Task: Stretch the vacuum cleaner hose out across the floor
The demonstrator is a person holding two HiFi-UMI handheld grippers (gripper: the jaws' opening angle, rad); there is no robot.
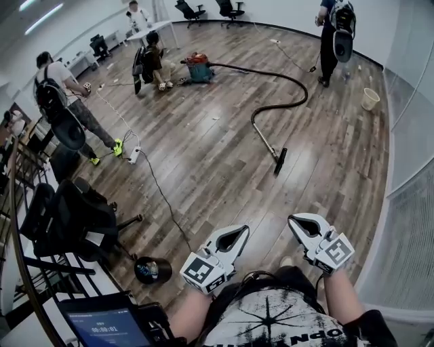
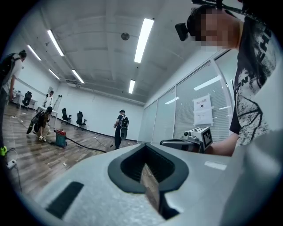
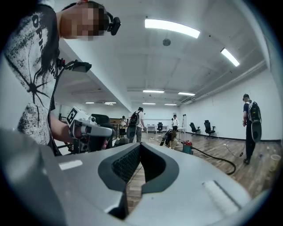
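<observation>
Wood floor — vacuum cleaner, hose (curved), power strip.

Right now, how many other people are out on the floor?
4: one with a backpack at left, one crouching by the vacuum cleaner, one standing behind, one upper right. More may be hidden.

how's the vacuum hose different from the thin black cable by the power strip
The hose is thick; the thin cable is wiry. The hose leaves the vacuum and doubles back in a wide loop to the floor nozzle; the thin cable runs from the power strip in a gentle curve towards the wearer. The hose lies far up the room, the thin cable nearer. Both are black and lie on the wooden floor.
</observation>
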